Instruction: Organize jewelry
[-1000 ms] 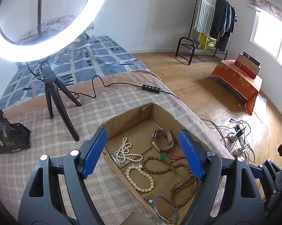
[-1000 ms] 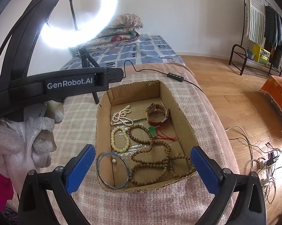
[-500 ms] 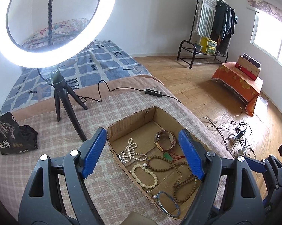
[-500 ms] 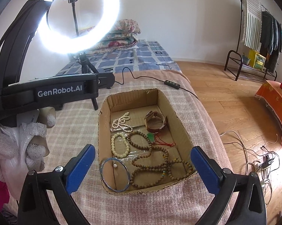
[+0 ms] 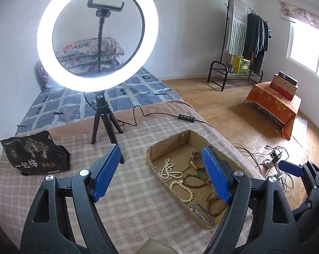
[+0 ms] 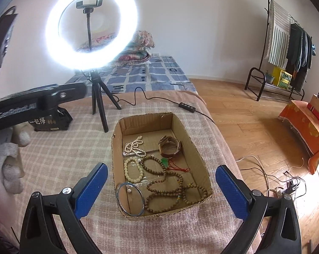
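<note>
An open cardboard box lies on a checked blanket. It holds a white pearl strand, a cream bead bracelet, a long brown bead necklace, a green pendant on red cord, a brown watch and a blue bangle. My right gripper is open and empty, above the box's near end. My left gripper is open and empty, raised over the box's left side, its right finger hiding some jewelry.
A lit ring light on a black tripod stands behind the box, its cable and controller trailing to the bed edge. A black bag lies at the left. The bed drops to wooden floor with cables on the right.
Both grippers have risen and pulled back from the box, so it looks smaller and farther. The left gripper has swung left, towards the tripod. Both stay open; the jewelry has not moved.
</note>
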`<move>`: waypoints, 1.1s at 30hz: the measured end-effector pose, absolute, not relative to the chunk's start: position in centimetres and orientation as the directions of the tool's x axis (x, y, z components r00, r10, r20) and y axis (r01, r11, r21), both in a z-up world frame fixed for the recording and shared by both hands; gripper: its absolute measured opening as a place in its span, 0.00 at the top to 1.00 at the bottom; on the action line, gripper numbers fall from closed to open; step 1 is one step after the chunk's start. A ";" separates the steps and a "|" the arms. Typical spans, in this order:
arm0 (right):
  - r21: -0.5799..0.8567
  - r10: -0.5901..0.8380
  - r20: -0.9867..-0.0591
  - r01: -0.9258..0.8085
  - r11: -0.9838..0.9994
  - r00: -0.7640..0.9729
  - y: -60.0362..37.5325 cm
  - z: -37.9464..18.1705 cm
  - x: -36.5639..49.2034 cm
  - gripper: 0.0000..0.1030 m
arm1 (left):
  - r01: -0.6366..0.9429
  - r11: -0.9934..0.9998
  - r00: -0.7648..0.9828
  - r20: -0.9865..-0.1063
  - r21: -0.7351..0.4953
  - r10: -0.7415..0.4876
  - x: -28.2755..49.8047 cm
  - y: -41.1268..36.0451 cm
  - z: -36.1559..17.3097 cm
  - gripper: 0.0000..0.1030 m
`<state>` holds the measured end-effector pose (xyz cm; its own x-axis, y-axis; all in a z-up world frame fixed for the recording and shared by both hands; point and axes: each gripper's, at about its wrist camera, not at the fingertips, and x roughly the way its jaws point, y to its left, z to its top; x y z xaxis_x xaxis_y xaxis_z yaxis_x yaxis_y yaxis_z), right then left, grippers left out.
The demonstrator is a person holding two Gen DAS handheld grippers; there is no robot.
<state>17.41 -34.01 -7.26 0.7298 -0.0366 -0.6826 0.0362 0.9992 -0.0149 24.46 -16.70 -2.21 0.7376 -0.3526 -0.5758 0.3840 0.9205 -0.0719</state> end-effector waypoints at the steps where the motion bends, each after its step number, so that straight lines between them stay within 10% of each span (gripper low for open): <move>1: -0.021 -0.044 -0.679 0.040 0.999 0.733 -33.9 -7.1 17.3 0.00 | 0.381 0.922 0.743 -0.570 -0.071 -0.350 24.0 -16.2 -1.9 0.21; 33: 0.055 -0.088 -0.570 0.145 0.988 0.817 -30.9 -5.0 14.4 0.00 | 0.378 0.926 0.770 -0.558 0.008 -0.309 13.8 -10.0 -2.4 0.06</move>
<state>14.41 -30.86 -5.05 0.8167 -0.0875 -0.5705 0.1445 0.9879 0.0554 13.82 -10.03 -2.45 0.7700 -0.3089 -0.5583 0.3775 0.9260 0.0084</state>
